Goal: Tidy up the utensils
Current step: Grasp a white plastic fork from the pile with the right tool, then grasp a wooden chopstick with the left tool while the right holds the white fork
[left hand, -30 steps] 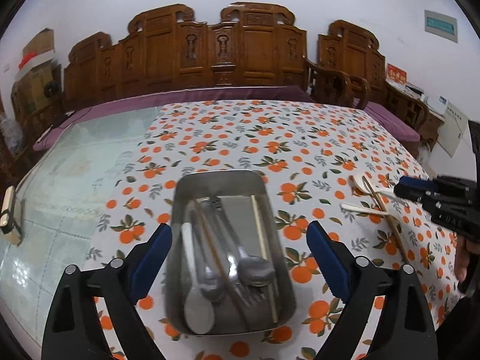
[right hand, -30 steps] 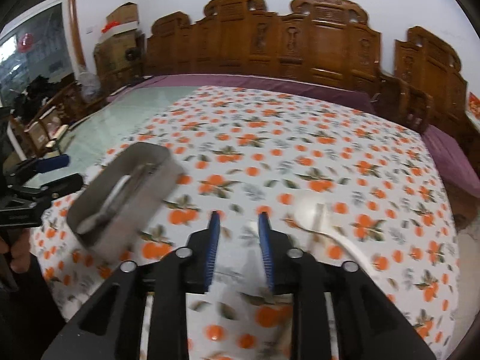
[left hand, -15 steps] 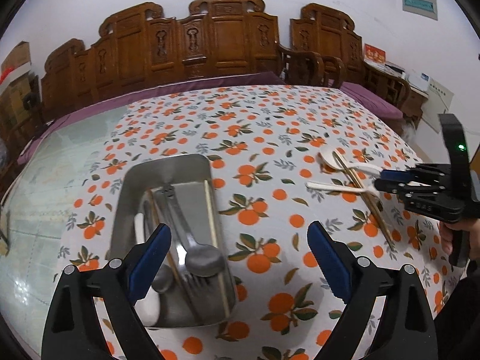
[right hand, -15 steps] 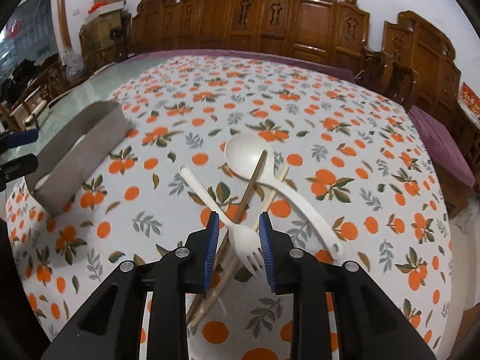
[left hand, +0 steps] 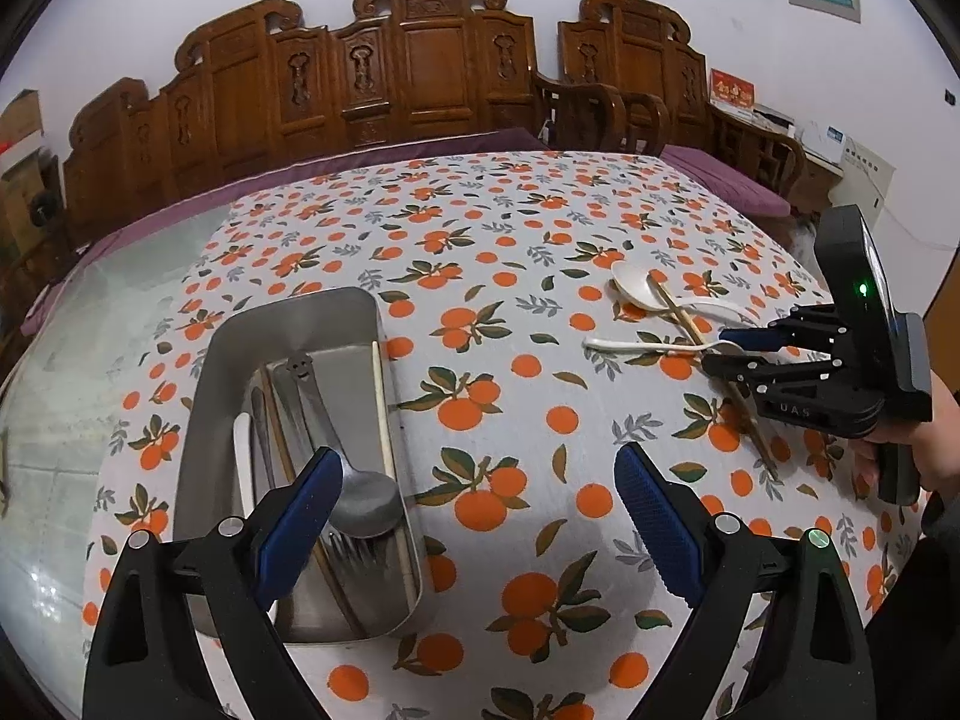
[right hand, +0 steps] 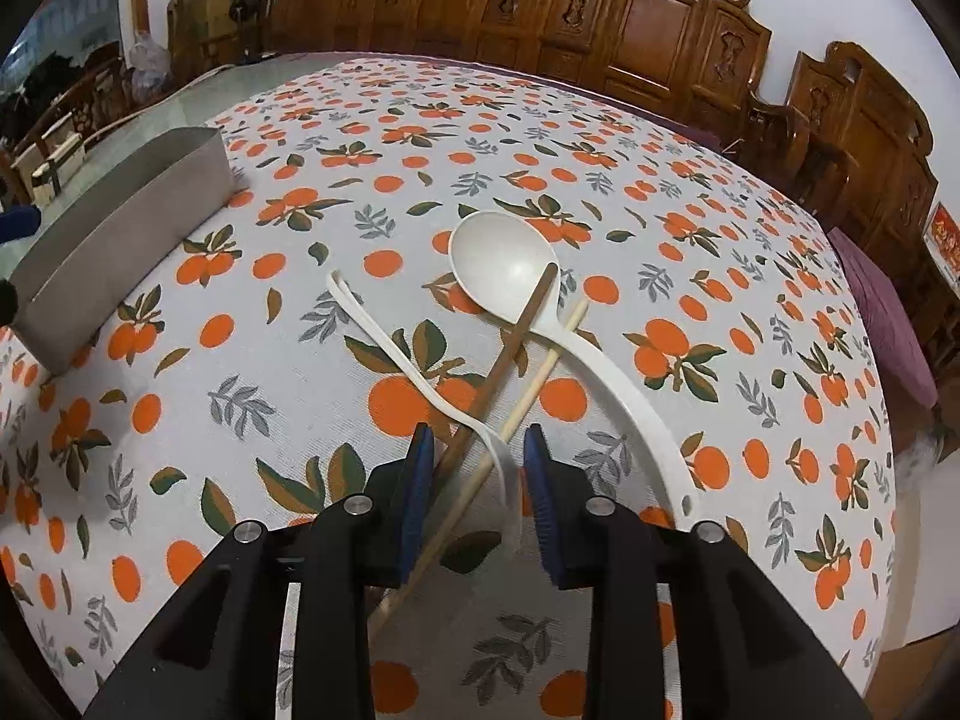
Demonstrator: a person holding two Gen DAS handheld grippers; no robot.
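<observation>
A steel tray (left hand: 216,372) holds a metal spoon (left hand: 363,501), a fork, a white utensil and chopsticks; it shows at the left of the right wrist view (right hand: 120,228). My left gripper (left hand: 471,540) is open and empty over the tray's right edge and the cloth. On the cloth lie a white ladle (right hand: 510,264), a white plastic fork (right hand: 408,372), a brown chopstick (right hand: 504,360) and a pale chopstick (right hand: 528,396). My right gripper (right hand: 477,492) is open, its jaws on either side of the fork's head and the chopsticks. It also shows in the left wrist view (left hand: 729,351).
The table has an orange-print cloth (left hand: 480,252), with bare glass (left hand: 90,324) at its left. Carved wooden chairs (left hand: 420,66) line the far side. The table edge drops off at the right (right hand: 900,480).
My right gripper has moved forward and down over the loose utensils, so the fork head and chopsticks now sit between its jaws. My left gripper has shifted to the right of the tray.
</observation>
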